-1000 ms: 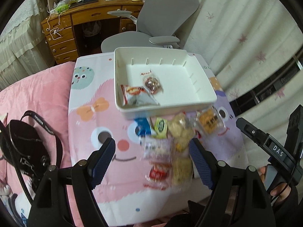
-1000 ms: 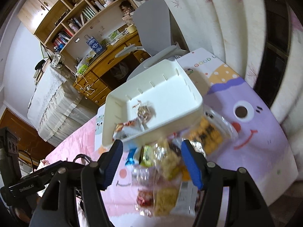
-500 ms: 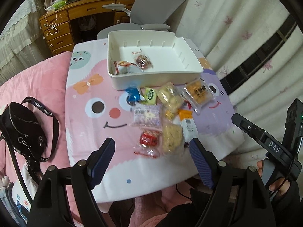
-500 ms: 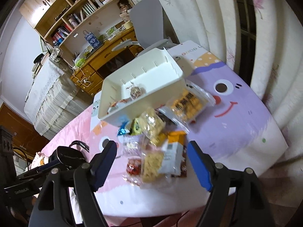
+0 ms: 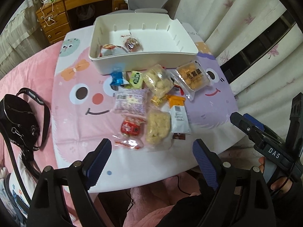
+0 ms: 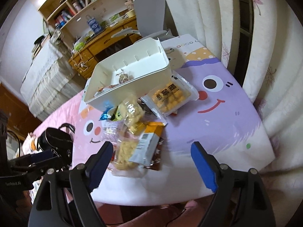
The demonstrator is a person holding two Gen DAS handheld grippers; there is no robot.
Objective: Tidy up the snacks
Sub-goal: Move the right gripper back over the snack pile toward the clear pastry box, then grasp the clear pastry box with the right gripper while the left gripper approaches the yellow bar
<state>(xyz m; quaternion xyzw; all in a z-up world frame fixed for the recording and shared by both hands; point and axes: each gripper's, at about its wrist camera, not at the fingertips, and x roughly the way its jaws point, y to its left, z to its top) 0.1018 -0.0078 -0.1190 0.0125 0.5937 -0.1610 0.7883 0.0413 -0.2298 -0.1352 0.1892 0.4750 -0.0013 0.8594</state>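
- Snacks (image 5: 151,102) lie in a loose heap on the cartoon-printed table (image 5: 75,113), just in front of the white bin (image 5: 144,37); we hold a gripper above the near edge on either side of them.
- Left gripper (image 5: 151,151): its jaws are opening, the blue pads (image 5: 98,157) stand wide apart, and nothing lies between them; it hangs over the near end of the heap.
- Right gripper (image 6: 151,151): its jaws are likewise opening and hold nothing; in its own view the near end of the heap shows between its left pad and the middle of the gap, well below the fingertips.
- Nearest packets: a red-wrapped sweet (image 5: 130,128) and a clear bag of pale puffed pieces (image 5: 158,127), the latter with its long axis running from the near edge toward the bin.
- White-and-orange bar (image 5: 178,117): beside the puffed bag, parallel to it, orange end pointing toward the bin.
- Purple-and-white packet (image 5: 130,102): lies crosswise, long axis left to right.
- Second puffed bag (image 5: 158,80) and the orange biscuit packet (image 5: 193,76): closest to the bin wall on the right, the biscuit packet set on a slant.
- Blue sweet (image 5: 117,78) and green sweet (image 5: 136,78): touching or nearly touching the front wall of the bin.
- Inside the bin, at its left front corner: two wrapped snacks (image 5: 121,47).
- Black bag (image 5: 19,121): on the pink bedding, left of the table.
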